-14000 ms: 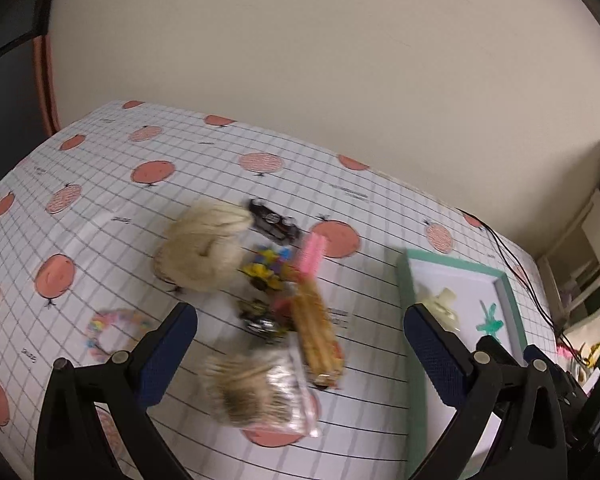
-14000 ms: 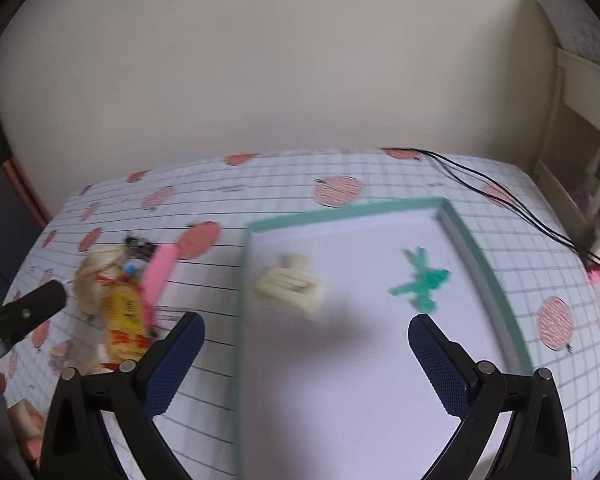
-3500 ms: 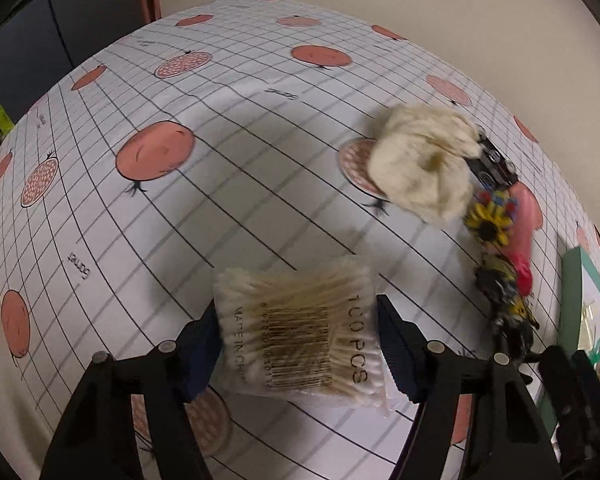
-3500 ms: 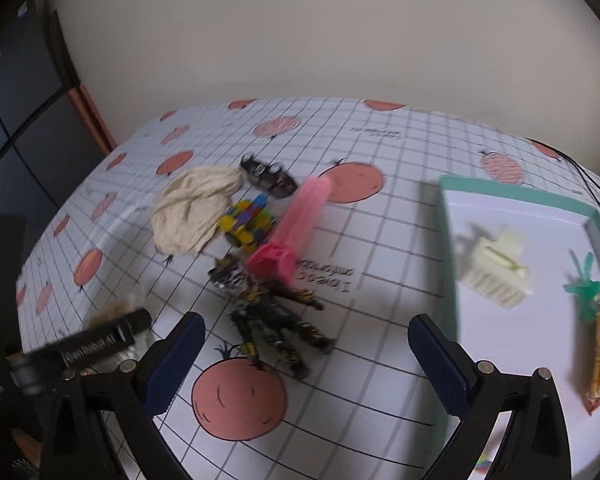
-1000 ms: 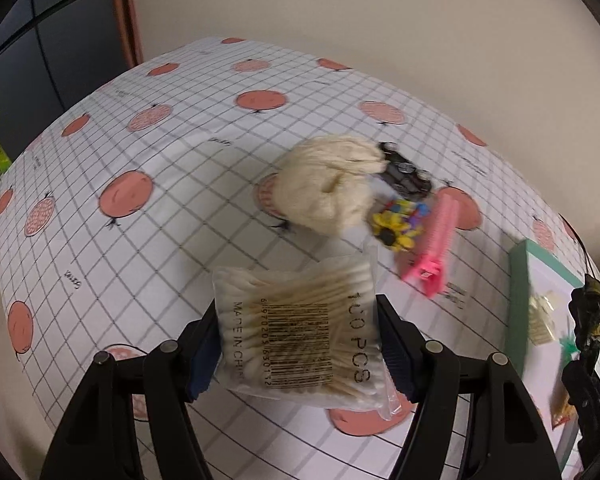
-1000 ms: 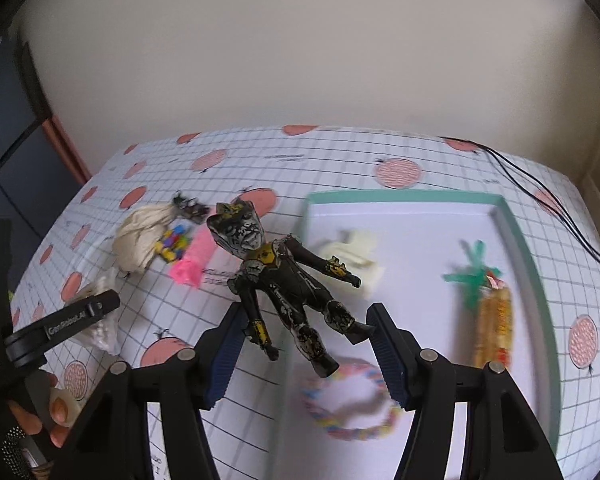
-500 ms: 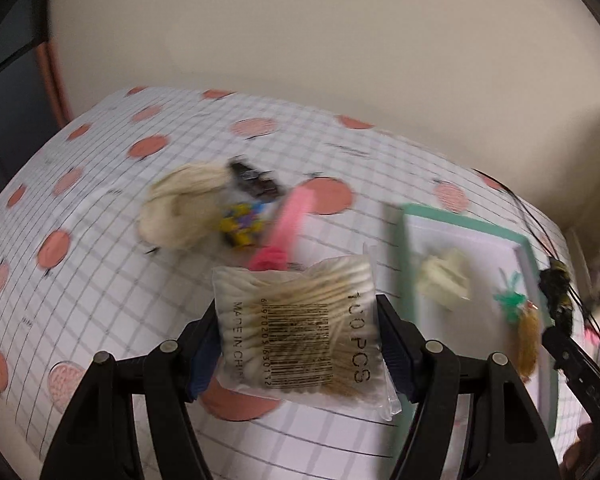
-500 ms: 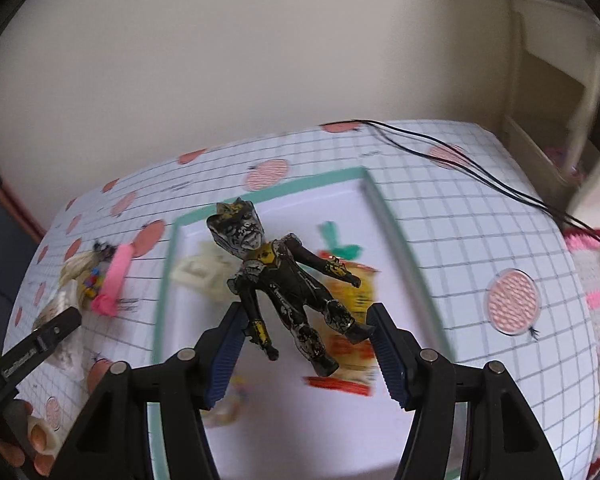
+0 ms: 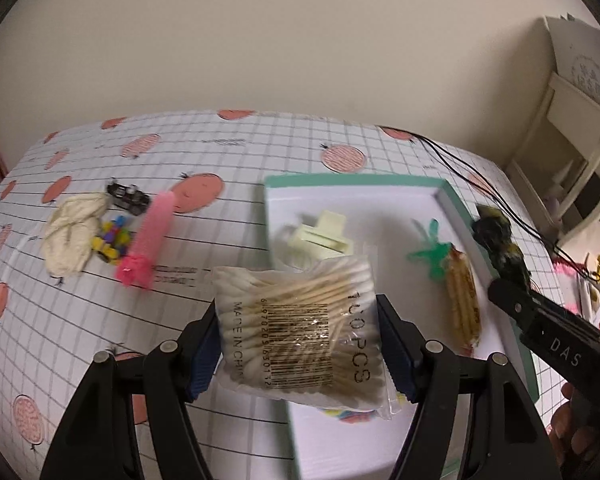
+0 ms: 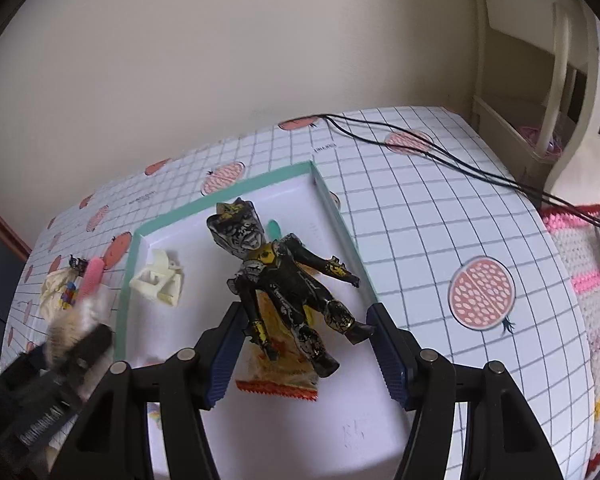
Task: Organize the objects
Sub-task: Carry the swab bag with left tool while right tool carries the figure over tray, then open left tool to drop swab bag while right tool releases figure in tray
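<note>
While above tray point(image 10: 342, 216) | left gripper point(image 9: 300, 356) clamps swab bag point(image 9: 300, 328) | right gripper point(image 10: 304, 348) clamps figure point(image 10: 284, 284)

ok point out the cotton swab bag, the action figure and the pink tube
cotton swab bag point(image 9: 300, 328), left wrist view, on its barcode label
action figure point(image 10: 284, 276), right wrist view, on its torso
pink tube point(image 9: 153, 232), left wrist view, on the middle of its body

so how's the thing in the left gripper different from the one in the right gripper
The left gripper holds a flat clear bag of cotton swabs, pale and soft, with a barcode. The right gripper holds a toy figure, dark black with yellow marks, rigid, limbs spread. The bag fills its jaws; the figure is clamped only at its legs. Both hang above the green-rimmed tray.
</note>
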A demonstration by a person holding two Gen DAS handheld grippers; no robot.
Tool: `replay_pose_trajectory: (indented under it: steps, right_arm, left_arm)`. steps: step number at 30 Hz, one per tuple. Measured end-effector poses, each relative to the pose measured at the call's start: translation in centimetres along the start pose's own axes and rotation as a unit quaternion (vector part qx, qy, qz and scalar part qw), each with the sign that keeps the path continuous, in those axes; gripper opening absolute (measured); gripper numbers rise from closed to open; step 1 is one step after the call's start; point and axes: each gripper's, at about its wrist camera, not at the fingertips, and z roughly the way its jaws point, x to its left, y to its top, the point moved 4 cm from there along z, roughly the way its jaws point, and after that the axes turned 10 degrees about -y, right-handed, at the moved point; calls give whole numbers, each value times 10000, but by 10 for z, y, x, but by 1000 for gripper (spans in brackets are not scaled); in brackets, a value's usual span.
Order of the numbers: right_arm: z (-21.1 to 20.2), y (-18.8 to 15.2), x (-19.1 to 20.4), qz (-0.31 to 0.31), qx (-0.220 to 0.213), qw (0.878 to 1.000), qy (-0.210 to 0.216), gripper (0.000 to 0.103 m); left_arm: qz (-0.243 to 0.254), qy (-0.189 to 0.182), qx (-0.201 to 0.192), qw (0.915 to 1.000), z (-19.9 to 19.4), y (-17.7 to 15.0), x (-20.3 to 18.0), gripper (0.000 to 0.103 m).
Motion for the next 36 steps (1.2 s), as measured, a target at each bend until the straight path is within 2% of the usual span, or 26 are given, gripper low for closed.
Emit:
replay_pose_trajectory:
  steps: [5,14,21,30,36]
  right_arm:
    - [1,8,15,-54,-100,9998,145,64]
    - [21,13,36,-189,-84,9997,150,65]
    - [32,10,44,-284,-8,9994,187,65]
    - [30,9,43,-247,-1,9994,257,67]
    - [18,13,38,-175,-135,9994,281,67]
  left_arm:
    - [186,-2,139,9997,16,-3,-10,72]
    - [452,39,281,9986,35,-10,-22,72]
    - [357,-113,441,9983,48,-14,-22,72]
    - [330,-281,491,9979,45,-13,-23,72]
    - [254,-417,361,9982,33,-8,-22,77]
